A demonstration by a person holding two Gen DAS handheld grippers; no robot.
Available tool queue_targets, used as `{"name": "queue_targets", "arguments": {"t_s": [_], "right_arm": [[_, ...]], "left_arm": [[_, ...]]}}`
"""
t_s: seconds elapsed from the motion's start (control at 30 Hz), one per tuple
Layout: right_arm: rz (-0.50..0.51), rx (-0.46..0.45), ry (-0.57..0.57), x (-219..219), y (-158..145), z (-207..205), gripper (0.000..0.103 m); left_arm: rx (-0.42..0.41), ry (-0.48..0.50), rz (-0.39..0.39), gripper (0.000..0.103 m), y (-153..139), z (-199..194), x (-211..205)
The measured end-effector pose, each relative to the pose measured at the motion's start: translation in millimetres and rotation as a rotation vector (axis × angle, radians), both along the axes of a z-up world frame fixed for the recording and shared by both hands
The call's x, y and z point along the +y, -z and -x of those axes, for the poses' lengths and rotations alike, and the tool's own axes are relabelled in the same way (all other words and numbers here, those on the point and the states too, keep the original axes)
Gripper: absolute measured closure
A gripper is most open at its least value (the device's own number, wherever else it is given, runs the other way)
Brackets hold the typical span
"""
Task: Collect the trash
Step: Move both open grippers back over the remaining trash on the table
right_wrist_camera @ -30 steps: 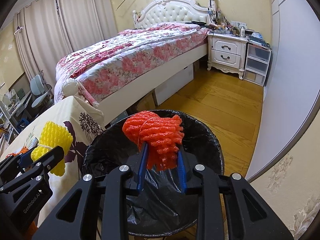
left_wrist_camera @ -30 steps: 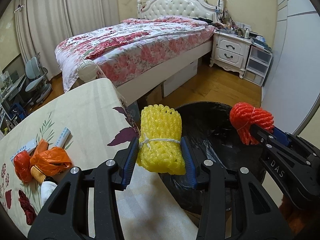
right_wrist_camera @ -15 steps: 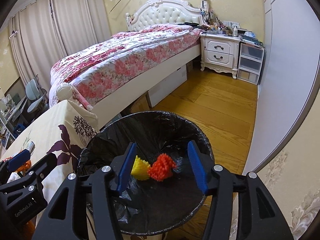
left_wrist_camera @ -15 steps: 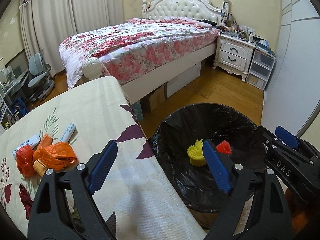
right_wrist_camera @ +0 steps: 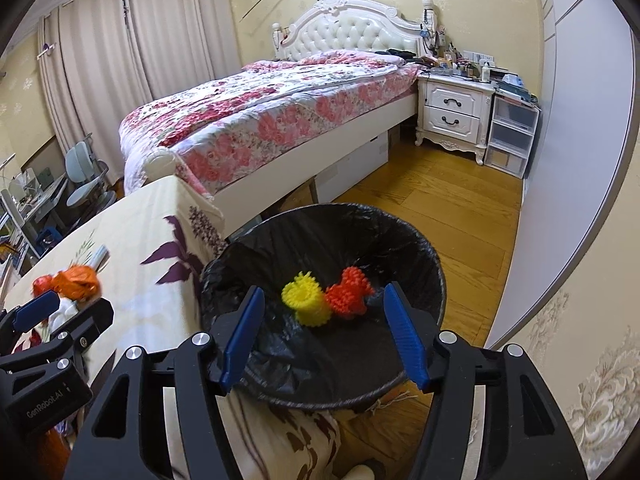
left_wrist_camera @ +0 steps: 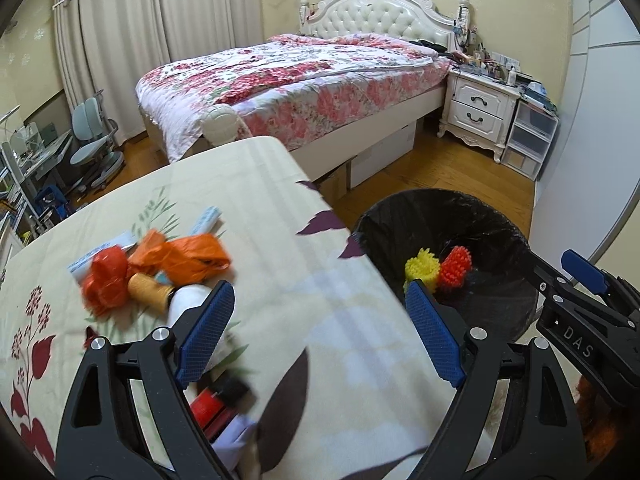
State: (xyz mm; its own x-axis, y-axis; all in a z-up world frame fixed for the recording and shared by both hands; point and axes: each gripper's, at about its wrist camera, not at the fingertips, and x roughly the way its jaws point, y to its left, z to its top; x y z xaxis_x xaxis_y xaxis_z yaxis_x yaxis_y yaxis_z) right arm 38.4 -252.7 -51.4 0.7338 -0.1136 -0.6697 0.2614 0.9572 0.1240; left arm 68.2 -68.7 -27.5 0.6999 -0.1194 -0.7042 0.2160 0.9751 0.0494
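Left wrist view shows both claws, left claw (left_wrist_camera: 316,334) and right claw (right_wrist_camera: 322,338), spread empty, 2 foam nets (right_wrist_camera: 326,298) in the bin (right_wrist_camera: 434,264), so orange bag (left_wrist_camera: 192,256) on the bench (left_wrist_camera: 248,184) looks next.

A black-lined trash bin (right_wrist_camera: 424,256) fills the centre of the frame, with a yellow foam net (right_wrist_camera: 306,300) and a red foam net (right_wrist_camera: 350,292) lying side by side, touching, at its bottom. The right gripper (right_wrist_camera: 322,334) hangs over the bin's near rim at lower centre, its blue-padded jaws spread wide and empty. At lower left, the left gripper (right_wrist_camera: 56,316) is over a floral-cloth table (right_wrist_camera: 160,236), beside an orange plastic bag (right_wrist_camera: 78,282) and other blurred scraps. A bed (right_wrist_camera: 272,116) with a floral quilt occupies the upper centre, a white nightstand (right_wrist_camera: 454,116) to its right.
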Motion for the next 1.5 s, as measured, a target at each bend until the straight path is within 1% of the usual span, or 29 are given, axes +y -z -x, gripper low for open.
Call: {"name": "queue_targets", "arguments": {"t_s": [0.2, 0.4, 0.57, 0.7, 1.03, 1.2, 1.37, 1.5], "right_arm": [[-0.004, -0.003, -0.061, 28, -4, 26, 0.042], [0.005, 0.005, -0.125, 61, -4, 45, 0.042], [0.013, 0.023, -0.195, 90, 3, 60, 0.04], [0.02, 0.043, -0.257, 116, 9, 67, 0.04], [0.02, 0.051, -0.382, 170, 9, 68, 0.04], [0.012, 0.055, -0.44, 200, 9, 61, 0.034], [-0.002, 0.076, -0.481, 224, 14, 50, 0.033], [0.022, 0.104, -0.474, 234, 23, 42, 0.032]], "left_arm": [[0.002, -0.048, 0.012, 0.018, -3, 26, 43], [0.006, -0.117, 0.016, 0.018, -3, 50, 91], [0.016, -0.176, 0.007, 0.018, 0, 67, 127], [0.024, -0.211, 0.007, 0.018, 4, 77, 147], [0.038, -0.277, 0.004, 0.018, 17, 95, 187], [0.037, -0.31, 0.009, 0.018, 19, 99, 204], [0.053, -0.336, 0.022, 0.018, 25, 100, 217], [0.061, -0.344, 0.029, 0.018, 27, 101, 221]]}}
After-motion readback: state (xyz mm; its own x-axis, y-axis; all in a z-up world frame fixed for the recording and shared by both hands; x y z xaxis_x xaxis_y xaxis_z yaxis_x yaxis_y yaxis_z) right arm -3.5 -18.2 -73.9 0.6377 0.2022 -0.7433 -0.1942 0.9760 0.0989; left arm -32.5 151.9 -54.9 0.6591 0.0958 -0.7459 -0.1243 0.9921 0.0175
